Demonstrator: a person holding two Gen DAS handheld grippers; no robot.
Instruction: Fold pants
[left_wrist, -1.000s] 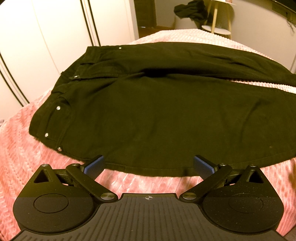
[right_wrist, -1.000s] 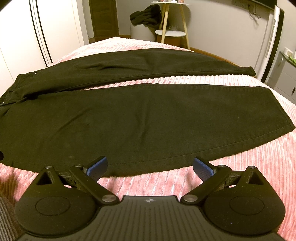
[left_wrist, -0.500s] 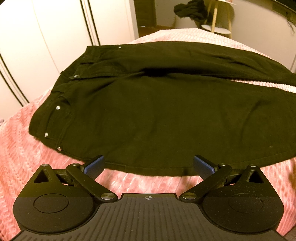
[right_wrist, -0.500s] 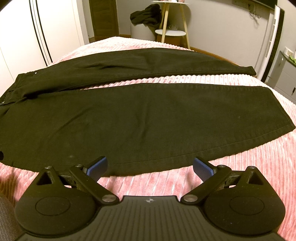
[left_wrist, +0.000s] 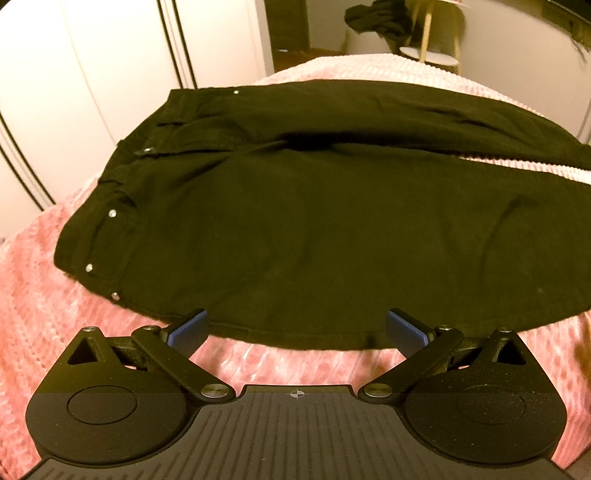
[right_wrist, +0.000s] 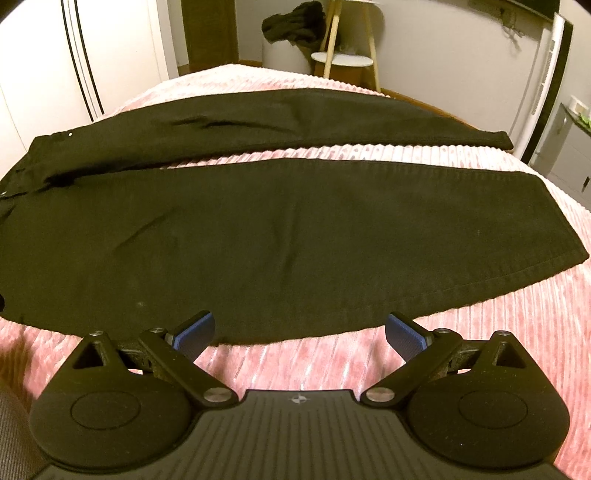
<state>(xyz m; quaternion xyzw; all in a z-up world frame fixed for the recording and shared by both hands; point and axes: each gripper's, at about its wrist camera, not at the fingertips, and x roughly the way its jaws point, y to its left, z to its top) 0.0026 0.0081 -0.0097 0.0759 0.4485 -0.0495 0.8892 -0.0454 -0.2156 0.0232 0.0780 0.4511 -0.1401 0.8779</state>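
Note:
Black pants (left_wrist: 314, 229) lie spread flat on a pink ribbed bedspread (left_wrist: 44, 295), waistband to the left, both legs running right. In the left wrist view, the waist and hip with metal rivets fill the frame. My left gripper (left_wrist: 295, 330) hovers open just short of the pants' near edge, nothing between its blue pads. The right wrist view shows the near leg of the pants (right_wrist: 295, 240) and the far leg behind it, a pink strip between them. Over the near leg's edge, my right gripper (right_wrist: 299, 332) is open and holds nothing.
White wardrobe doors (left_wrist: 92, 74) stand to the left of the bed. Beyond the bed is a small wooden-legged table (right_wrist: 343, 55) with a dark garment (right_wrist: 291, 26) heaped beside it. A tall white appliance (right_wrist: 546, 81) stands at the right wall.
Both grippers have edged slightly forward toward the pants' near edge, and both views have shifted a little. The pants have not moved.

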